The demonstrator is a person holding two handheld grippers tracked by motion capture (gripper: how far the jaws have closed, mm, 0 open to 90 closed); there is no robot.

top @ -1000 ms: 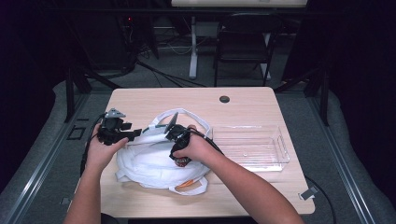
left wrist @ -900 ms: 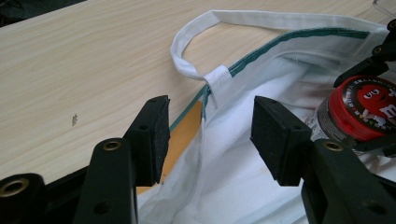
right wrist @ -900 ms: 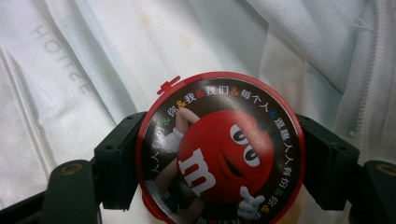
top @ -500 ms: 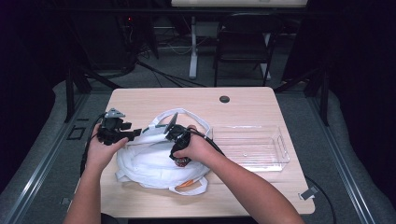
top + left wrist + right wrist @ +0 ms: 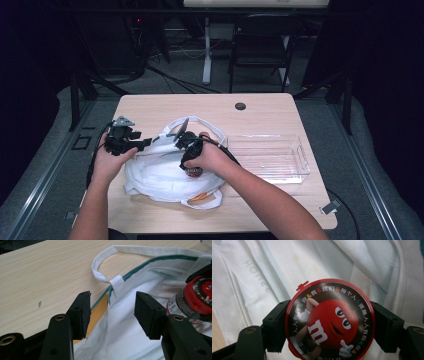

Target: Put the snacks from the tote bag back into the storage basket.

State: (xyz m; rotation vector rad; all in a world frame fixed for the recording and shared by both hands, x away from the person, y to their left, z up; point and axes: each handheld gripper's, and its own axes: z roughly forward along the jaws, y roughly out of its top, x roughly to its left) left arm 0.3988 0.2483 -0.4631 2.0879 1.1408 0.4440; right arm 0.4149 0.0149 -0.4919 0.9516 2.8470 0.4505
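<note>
- Well, little has shifted in the last second — the right gripper (image 5: 329, 322) keeps its jaws clamped on the red-lidded candy jar (image 5: 330, 319), just over the white tote bag (image 5: 165, 172).
- The left gripper (image 5: 111, 313) stays spread wide astride the bag's rim — so the jar is likely mid-lift, bound for the clear bin (image 5: 295, 152) beside the bag.

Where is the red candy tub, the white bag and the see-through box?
red candy tub (image 5: 329, 321), right gripper view, on its lid.
white bag (image 5: 160, 175), high view, on its cloth side.
see-through box (image 5: 300, 152), high view, on its right rim.

Readable print on a candy tub lid and a cloth bag.
The red round lid (image 5: 329, 321) shows a white "m" on a red candy figure, ringed by Chinese characters and coloured "&" signs; the white bag (image 5: 257, 275) carries faint mirrored lettering, hard to read.
</note>
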